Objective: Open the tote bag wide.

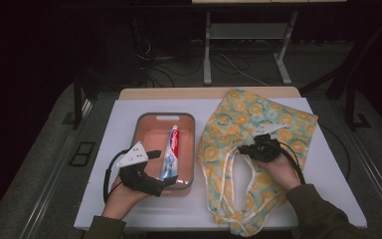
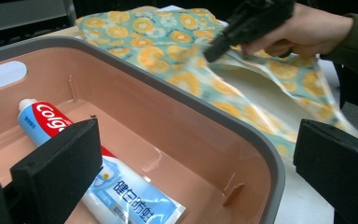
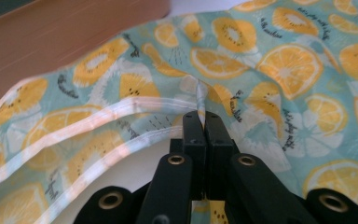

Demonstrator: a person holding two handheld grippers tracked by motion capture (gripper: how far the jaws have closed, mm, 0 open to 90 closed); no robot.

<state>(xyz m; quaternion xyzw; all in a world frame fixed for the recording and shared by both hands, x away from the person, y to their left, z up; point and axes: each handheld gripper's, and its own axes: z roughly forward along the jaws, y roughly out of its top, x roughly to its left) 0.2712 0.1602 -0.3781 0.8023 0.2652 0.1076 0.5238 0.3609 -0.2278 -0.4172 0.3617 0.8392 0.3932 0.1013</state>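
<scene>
Fabric bag (image 1: 258, 149) flat on table right of tray (image 1: 140, 124): light, limp, best pinched at hemmed rim, as right gripper (image 3: 200, 122) clamped there; left gripper (image 1: 154, 172) apart over toothpaste (image 1: 170, 154).

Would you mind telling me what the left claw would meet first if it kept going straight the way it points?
Probably the toothpaste tube lying in the pink bin; the open left claw points into the bin, though depth is unclear.

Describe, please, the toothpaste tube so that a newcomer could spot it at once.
On the white table sits a salmon-pink plastic bin with a grey rim, left of the orange-slice printed fabric bag. Inside lies the blue, white and red toothpaste tube, the bin's sole item.
</scene>
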